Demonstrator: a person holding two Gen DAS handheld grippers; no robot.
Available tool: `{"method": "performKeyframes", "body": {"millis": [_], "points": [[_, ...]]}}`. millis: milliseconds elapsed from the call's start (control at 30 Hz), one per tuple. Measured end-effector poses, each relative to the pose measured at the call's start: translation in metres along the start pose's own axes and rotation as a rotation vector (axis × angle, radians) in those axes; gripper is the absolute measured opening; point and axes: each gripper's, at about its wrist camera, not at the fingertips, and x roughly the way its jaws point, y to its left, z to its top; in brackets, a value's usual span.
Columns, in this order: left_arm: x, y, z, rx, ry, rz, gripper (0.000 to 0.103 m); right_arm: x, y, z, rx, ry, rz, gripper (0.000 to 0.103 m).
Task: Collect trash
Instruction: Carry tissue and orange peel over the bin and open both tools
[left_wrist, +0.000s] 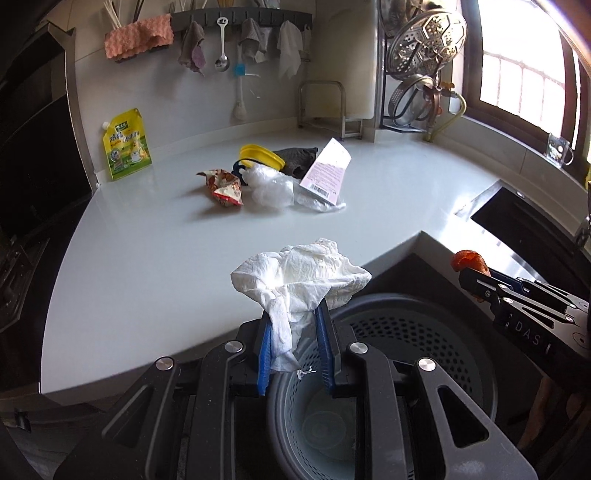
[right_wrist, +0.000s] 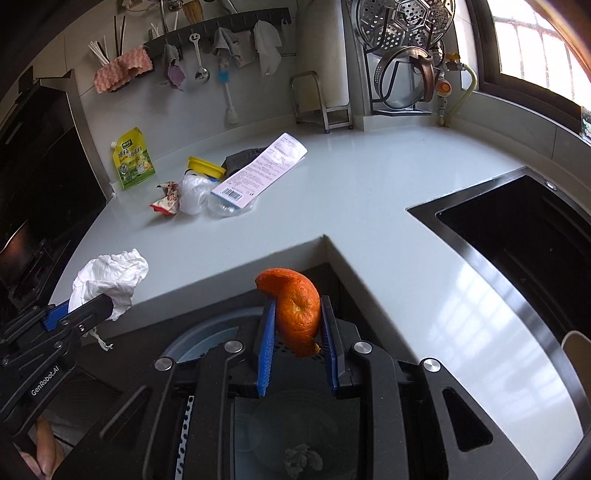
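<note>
Countertop of pale grey stone (left_wrist: 155, 236) wrapped round a grey perforated plastic bin (left_wrist: 424, 332) at the near edge, a small grey scrap (right_wrist: 301, 459) lying inside. Above it, the left gripper (left_wrist: 295, 332) pinched a crumpled white paper towel (left_wrist: 299, 273); the right gripper (right_wrist: 298, 328) clamped a curled orange peel (right_wrist: 297, 310).

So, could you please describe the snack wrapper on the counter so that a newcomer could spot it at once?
Start at the pale kitchen counter and find the small heap of rubbish near its back wall. The snack wrapper lies at the heap's left end, beside the crumpled clear plastic bag. It alone is red, brown and white, twisted and printed.
</note>
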Motion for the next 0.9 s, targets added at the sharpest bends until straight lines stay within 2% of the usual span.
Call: {"method": "performKeyframes", "body": {"millis": [367, 567, 900], "points": [[-0.001, -0.013, -0.033, 0.015, 0.053, -0.049, 0.022, -0.026, 0.003, -0.049, 0.006, 0.011, -0.060, 0.023], [0.011, -0.023, -0.043, 0.024, 0.097, -0.087, 0.022, -0.027, -0.006, -0.070, 0.020, 0.062, -0.074, 0.023], [0.028, -0.033, -0.056, 0.039, 0.165, -0.101, 0.024, -0.017, -0.010, -0.077, 0.013, 0.095, -0.064, 0.023]]}}
